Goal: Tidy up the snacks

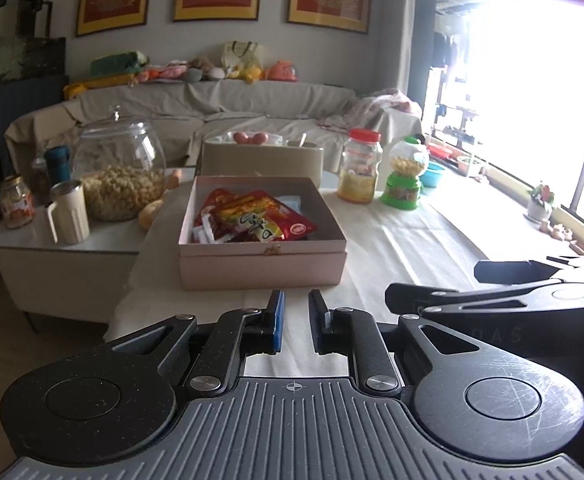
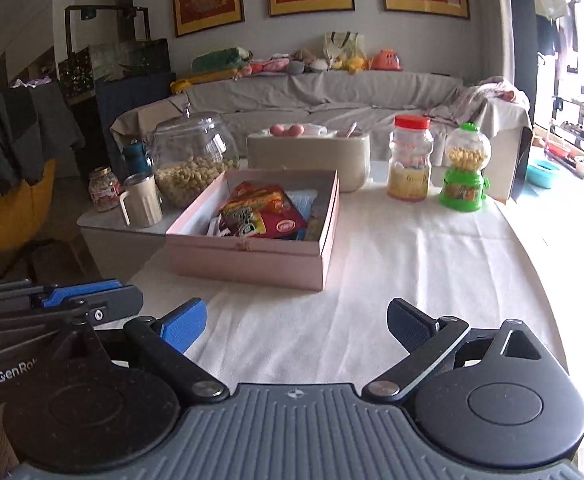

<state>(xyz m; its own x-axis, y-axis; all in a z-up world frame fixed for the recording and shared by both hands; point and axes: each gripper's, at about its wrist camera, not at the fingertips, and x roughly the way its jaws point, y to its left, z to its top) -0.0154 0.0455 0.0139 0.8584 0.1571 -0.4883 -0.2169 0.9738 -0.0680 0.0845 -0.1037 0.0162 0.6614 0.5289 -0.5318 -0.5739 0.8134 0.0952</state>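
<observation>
Snack packets [image 1: 251,218] in pink box [image 1: 262,268], labels blurred, lower ones hidden

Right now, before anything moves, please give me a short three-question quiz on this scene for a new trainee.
1. True or false: the pink box is closed with a lid.
2. Which gripper stands wider open: the left gripper or the right gripper?
3. What colour is the lid of the plastic jar beside the green candy dispenser?

Key:
1. False; it is open, with red snack packets inside.
2. The right gripper.
3. Red.
</observation>
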